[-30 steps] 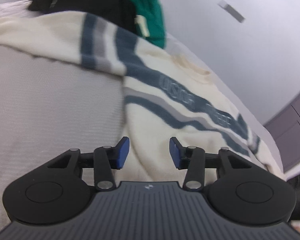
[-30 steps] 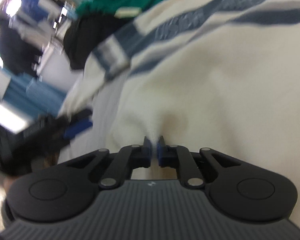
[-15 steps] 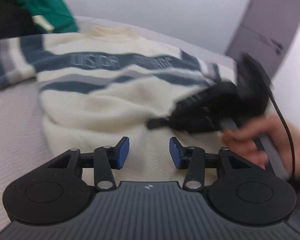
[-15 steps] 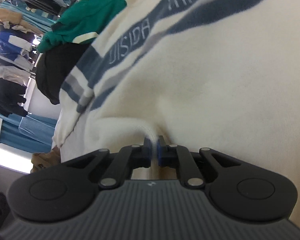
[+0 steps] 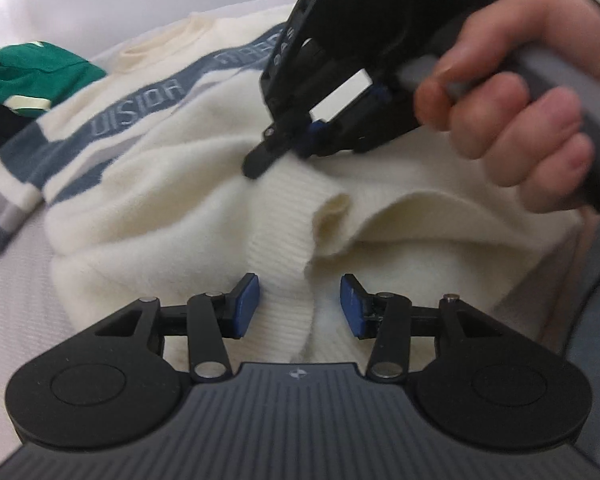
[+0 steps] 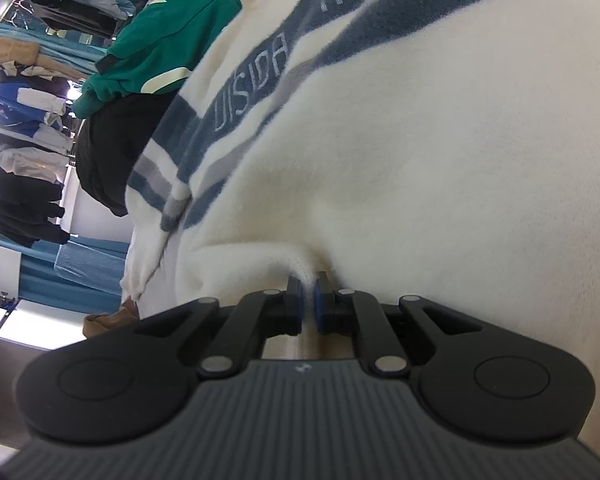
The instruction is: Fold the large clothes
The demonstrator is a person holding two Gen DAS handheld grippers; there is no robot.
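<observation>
Blue-padded fingers (image 5: 247, 305) of the left gripper (image 5: 299, 305) stood spread apart around the ribbed hem (image 5: 284, 240) of the cream knitted sweater with blue-grey stripes (image 5: 148, 168), not yet pinching it. Right gripper (image 6: 307, 300) was clamped on a fold of that sweater, which lay spread over the pale grey ribbed surface (image 5: 16, 312).

Judging by this, a two-handed hem grasp was being set up; next the left jaws needed closing on the rib.

Only the left view showed the person's hand (image 5: 512, 120); only the right showed a green garment (image 6: 168, 40) atop a black one (image 6: 112, 148).
</observation>
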